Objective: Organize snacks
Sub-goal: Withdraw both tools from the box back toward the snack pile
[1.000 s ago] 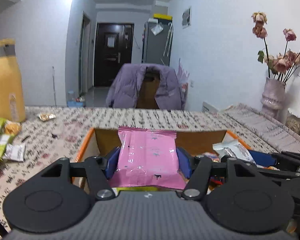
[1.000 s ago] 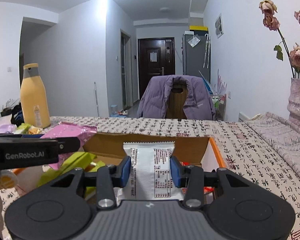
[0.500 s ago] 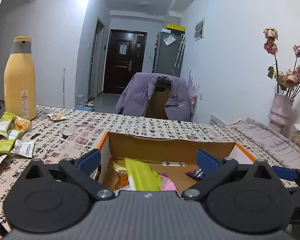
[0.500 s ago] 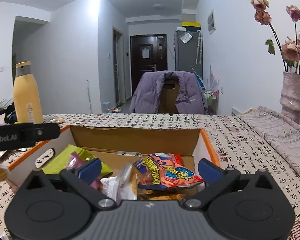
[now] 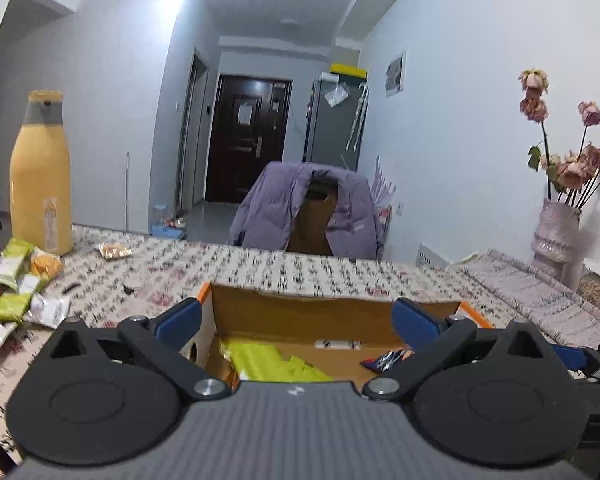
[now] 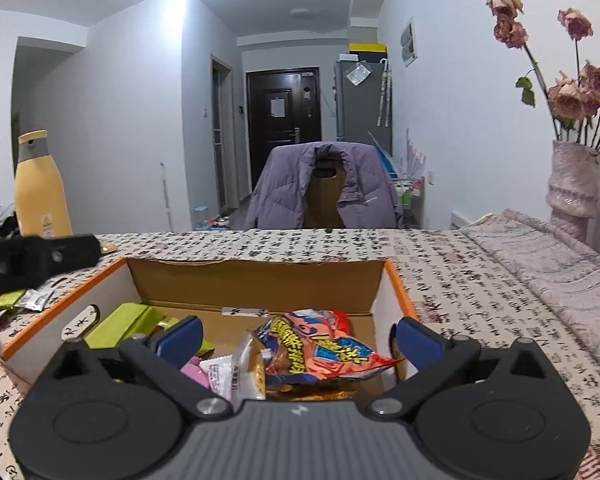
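Your left gripper point(image 5: 296, 318) stands with its blue pads wide apart and nothing between them, low in the left wrist frame, over the near left corner of the cardboard box point(image 5: 332, 308). Inside the box, at the lower centre of that frame, lie yellow-green packets point(image 5: 268, 364) on the left and a dark wrapper point(image 5: 386, 358) to the right.

Your right gripper point(image 6: 298, 338) is also spread, holding nothing, at the bottom of the right wrist frame above the box's near end. Between and just beyond its pads you see an orange-and-blue chip bag point(image 6: 320, 350), a white packet point(image 6: 232, 376) beside it, a bit of pink wrapper point(image 6: 192, 370) and a green packet point(image 6: 118, 324) toward the left wall.

More loose snack packets point(image 5: 16, 292) lie on the printed worktop point(image 5: 300, 268) at the left edge of the left wrist frame, near a tall yellow bottle point(image 5: 40, 176). A vase of dried roses point(image 6: 572, 184) stands at the far right.
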{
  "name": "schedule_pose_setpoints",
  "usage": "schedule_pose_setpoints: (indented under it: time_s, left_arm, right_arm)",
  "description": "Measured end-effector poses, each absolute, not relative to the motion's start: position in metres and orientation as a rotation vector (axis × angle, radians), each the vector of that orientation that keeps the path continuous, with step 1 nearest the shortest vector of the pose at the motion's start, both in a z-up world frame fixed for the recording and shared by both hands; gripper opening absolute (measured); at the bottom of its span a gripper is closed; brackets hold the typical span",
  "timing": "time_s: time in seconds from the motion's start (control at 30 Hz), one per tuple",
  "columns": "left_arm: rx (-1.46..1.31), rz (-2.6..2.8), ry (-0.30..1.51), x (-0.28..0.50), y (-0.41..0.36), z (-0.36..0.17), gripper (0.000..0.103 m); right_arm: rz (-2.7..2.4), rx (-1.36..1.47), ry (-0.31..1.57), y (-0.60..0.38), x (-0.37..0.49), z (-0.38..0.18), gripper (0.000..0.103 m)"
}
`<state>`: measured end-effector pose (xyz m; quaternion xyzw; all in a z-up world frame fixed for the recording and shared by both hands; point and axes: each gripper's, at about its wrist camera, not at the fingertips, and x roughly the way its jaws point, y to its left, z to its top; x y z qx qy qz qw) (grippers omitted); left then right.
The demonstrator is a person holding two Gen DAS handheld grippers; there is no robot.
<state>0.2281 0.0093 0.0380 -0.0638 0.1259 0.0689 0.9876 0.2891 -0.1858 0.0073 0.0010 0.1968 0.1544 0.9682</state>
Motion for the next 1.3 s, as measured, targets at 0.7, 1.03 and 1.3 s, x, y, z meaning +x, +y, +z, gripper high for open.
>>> schedule_pose_setpoints:
  time_s: [0.7,1.03,1.3]
  left_arm:
    - [-0.084,0.120,0.224,0.131,0.004,0.053,0.103]
    - [-0.065,0.104,0.292,0.096,0.011,0.035,0.103]
    - [-0.048,0.074,0.380,0.074,0.015,0.008,0.103]
  right_arm:
    - [0.342,-0.022,0.400,-0.194,0.200,0.026,0.103]
    - [0.357,-0.034,0.458,-0.197,0.162,0.007,0.103]
    - [0.387,-0.043,0.527,-0.192,0.137,-0.015,0.103]
